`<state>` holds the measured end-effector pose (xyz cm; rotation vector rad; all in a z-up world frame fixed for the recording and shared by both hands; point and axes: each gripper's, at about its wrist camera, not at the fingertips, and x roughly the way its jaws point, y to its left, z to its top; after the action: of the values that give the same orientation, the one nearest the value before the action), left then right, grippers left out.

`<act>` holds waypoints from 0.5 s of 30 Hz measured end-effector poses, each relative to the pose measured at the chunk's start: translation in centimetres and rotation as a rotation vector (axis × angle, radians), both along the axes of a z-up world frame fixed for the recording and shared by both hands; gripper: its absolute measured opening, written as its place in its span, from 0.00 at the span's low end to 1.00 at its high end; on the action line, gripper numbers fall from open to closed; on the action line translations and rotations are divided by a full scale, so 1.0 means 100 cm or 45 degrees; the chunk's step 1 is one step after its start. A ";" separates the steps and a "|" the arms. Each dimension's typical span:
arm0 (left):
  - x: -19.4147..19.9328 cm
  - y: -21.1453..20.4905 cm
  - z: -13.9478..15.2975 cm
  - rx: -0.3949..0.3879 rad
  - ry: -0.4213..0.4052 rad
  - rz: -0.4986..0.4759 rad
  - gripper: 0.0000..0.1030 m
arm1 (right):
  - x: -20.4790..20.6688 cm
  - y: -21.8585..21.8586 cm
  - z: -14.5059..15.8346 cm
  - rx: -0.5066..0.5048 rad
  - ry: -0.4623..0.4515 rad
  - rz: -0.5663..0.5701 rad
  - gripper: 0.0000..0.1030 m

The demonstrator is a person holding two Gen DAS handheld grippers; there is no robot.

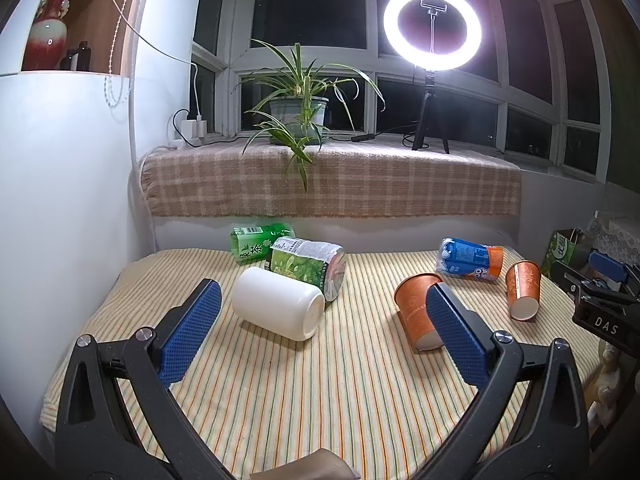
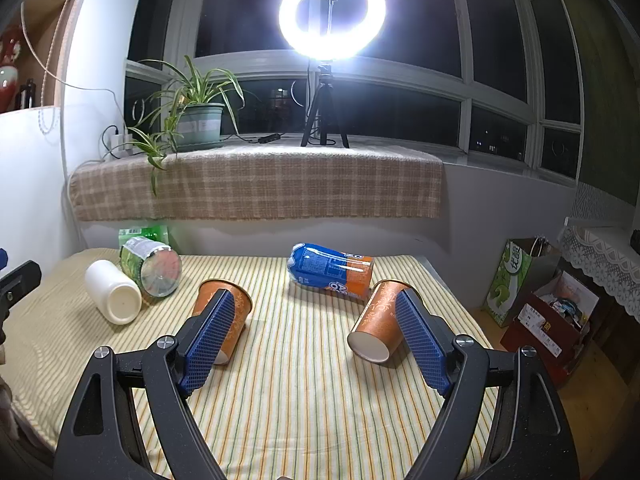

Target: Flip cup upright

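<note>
Two orange paper cups lie on their sides on the striped tablecloth. The left cup (image 1: 414, 310) (image 2: 236, 312) lies partly behind a blue finger in each view. The right cup (image 1: 522, 290) (image 2: 378, 320) lies with its white base toward me. A white cup (image 1: 278, 308) (image 2: 112, 296) also lies on its side. My left gripper (image 1: 324, 328) is open and empty, hovering between the white cup and the left orange cup. My right gripper (image 2: 314, 336) is open and empty, between the two orange cups.
A green tea can (image 1: 310, 266) (image 2: 154, 270), a green bottle (image 1: 256, 242) and a blue-orange bottle (image 1: 470, 260) (image 2: 332, 270) lie at the back of the table (image 2: 300, 400). A plaid-covered sill holds a plant (image 1: 298, 112) and ring light (image 2: 332, 14). Bags and boxes (image 2: 540, 308) stand on the floor to the right.
</note>
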<state>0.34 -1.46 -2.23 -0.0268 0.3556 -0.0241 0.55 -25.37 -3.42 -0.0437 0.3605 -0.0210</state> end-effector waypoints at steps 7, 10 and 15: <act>0.000 0.000 0.005 0.006 0.001 -0.019 1.00 | 0.000 -0.001 0.000 -0.001 -0.001 -0.001 0.80; 0.000 0.001 0.006 0.008 0.000 -0.025 1.00 | 0.000 -0.001 0.000 0.000 0.000 0.000 0.80; 0.000 0.000 0.007 0.008 0.002 -0.025 1.00 | 0.000 -0.001 0.000 0.000 0.001 -0.004 0.80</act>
<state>0.36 -1.41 -1.56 -0.0172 0.3578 -0.0422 0.56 -25.51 -3.43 -0.0435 0.3610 -0.0239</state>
